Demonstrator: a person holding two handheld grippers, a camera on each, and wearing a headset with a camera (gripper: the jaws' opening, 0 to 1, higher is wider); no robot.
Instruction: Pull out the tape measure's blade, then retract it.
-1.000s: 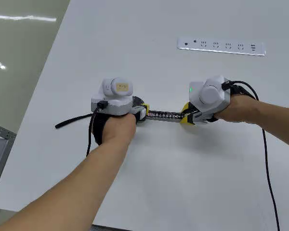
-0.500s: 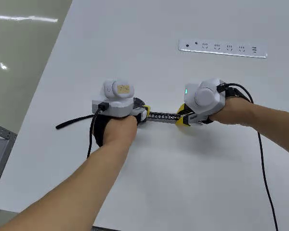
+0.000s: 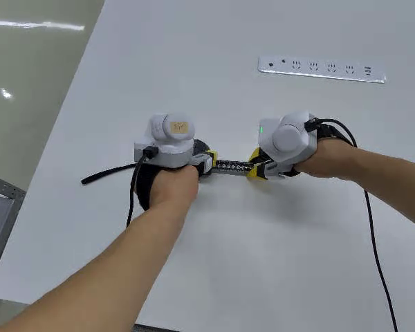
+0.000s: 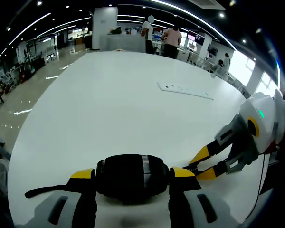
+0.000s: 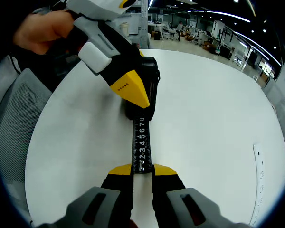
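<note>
**Clerk:** Item one, and where is it lodged?

**Checker:** Tape measure [image 5: 149, 92], black case. It is entered as lying on the white table [image 3: 263, 242], between the two hands and toward the person's side. The case is clamped by the left gripper [image 4: 133, 174], with the yellow-tipped jaws closed against its two flanks.

**Clerk:** Item two?

**Checker:** Blade [image 5: 141, 142]. A short length is drawn out of the case and held roughly level just over the table, printed numerals upward. Its free end is pinched by the right gripper [image 5: 142, 169], whose jaws are drawn almost together on it. Whether the end hook or the bare edges are taken cannot be told.

**Clerk:** How is handling rated?

**Checker:** The case is judged hard, compact and fairly weighty for its size, with smooth sides. A hold across the broad middle, as recorded, is preferred, so that it is not squeezed out of the jaws. The blade is judged thin, springy and slick. It is stiff enough over this short span, but buckling is expected if far more is drawn out. It is best taken at the very tip.

**Clerk:** Any hazard noted?

**Checker:** A spring return is assumed. If the tip is released outright, a sharp snap back is likely, so the blade should be fed in under tension.

**Clerk:** Sundries?

**Checker:** One power strip [image 3: 321, 68], at the far side, well apart.
</note>
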